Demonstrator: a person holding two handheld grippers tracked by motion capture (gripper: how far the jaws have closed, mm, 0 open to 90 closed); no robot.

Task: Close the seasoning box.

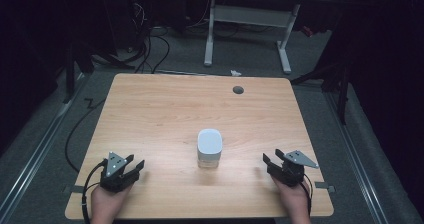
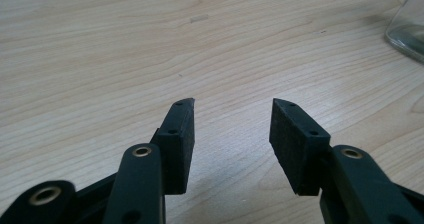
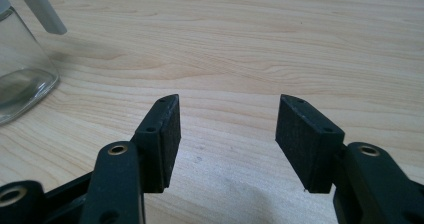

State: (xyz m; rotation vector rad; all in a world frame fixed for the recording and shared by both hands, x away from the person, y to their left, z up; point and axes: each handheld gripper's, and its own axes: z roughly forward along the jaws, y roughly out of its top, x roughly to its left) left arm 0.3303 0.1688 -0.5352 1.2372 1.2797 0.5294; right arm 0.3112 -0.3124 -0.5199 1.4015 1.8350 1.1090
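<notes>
A clear glass jar with a white lid [image 1: 209, 147] stands upright in the middle of the wooden table [image 1: 165, 109]. Its glass base [image 2: 407, 29] shows at the top right of the left gripper view, and its side [image 3: 20, 69] at the left edge of the right gripper view. My left gripper [image 1: 136, 164] rests near the table's front left corner, open, with bare wood between its pads [image 2: 182, 134]. My right gripper [image 1: 270, 157] rests near the front right, open and with nothing between its pads [image 3: 305, 139]. Both point roughly toward the jar and stand well apart from it.
A grey round grommet [image 1: 238, 89] sits in the table near its far edge. Beyond the table are a white desk frame [image 1: 247, 29] and cables on the dark floor [image 1: 150, 49]. A cable trails from the left gripper off the front left edge [image 1: 89, 191].
</notes>
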